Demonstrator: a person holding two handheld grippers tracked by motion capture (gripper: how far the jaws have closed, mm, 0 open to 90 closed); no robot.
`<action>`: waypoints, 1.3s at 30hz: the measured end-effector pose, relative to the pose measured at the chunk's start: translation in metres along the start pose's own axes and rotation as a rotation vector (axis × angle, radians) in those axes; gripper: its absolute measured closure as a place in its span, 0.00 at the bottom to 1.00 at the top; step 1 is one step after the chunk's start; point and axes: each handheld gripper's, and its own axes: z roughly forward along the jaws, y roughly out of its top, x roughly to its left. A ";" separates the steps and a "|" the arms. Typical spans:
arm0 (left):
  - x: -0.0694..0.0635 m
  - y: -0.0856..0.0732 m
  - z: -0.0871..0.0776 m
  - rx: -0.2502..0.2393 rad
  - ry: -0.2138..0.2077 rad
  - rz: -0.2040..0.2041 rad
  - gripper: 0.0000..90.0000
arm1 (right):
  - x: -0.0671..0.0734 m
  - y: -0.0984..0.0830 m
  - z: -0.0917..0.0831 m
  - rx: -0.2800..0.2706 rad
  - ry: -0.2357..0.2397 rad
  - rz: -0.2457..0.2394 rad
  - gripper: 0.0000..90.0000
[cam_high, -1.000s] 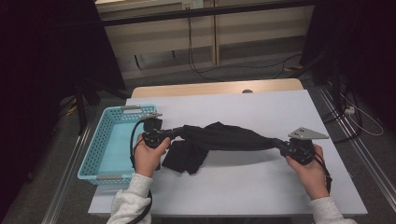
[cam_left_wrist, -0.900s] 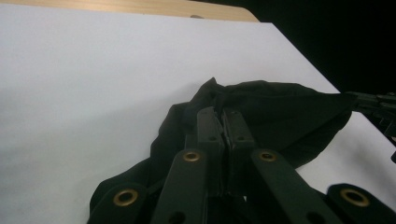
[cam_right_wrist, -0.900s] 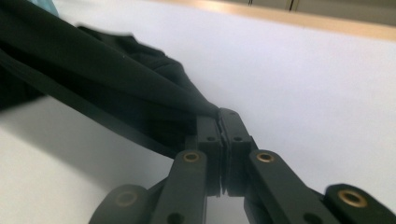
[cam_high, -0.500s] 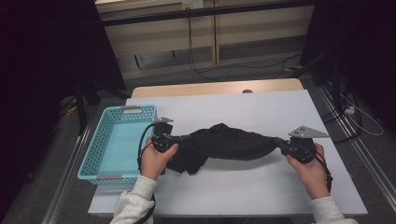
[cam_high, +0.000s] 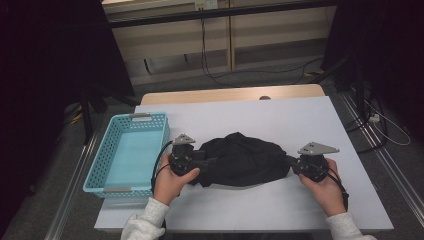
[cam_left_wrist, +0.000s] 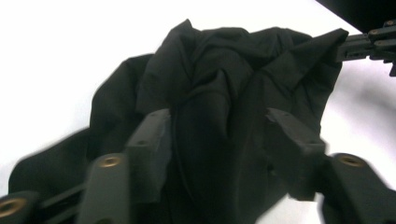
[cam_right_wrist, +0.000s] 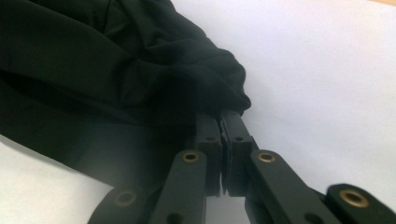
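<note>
1. While I look across from the frame's left, a light blue perforated plastic basket (cam_high: 127, 150) sits at centre-left.
2. My left gripper (cam_high: 207, 162) has just been opening its jaws, the crumpled black fabric garment (cam_high: 242, 160) loose between them, mid-frame.
3. My right gripper (cam_high: 291, 164) is clenched on the garment's right end.

Basket (cam_high: 129, 152): light blue, perforated walls, at left edge of surface.
Surface (cam_high: 280, 120): white top.
Cables (cam_high: 220, 75): on floor beyond surface.

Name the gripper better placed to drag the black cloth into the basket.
Right. The right gripper is shut on the cloth, while the left gripper has just been opening, cloth loose between its jaws, beside the basket.
</note>
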 end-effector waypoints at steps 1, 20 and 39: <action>-0.002 -0.004 -0.001 -0.002 -0.009 0.006 0.32 | 0.001 0.000 0.000 0.001 0.000 -0.004 0.98; -0.025 -0.030 0.012 0.044 0.005 0.237 0.46 | 0.001 -0.009 -0.016 -0.012 -0.002 0.035 0.98; -0.025 -0.047 0.029 0.166 0.024 0.240 0.79 | -0.003 -0.011 -0.014 -0.008 -0.002 0.053 0.98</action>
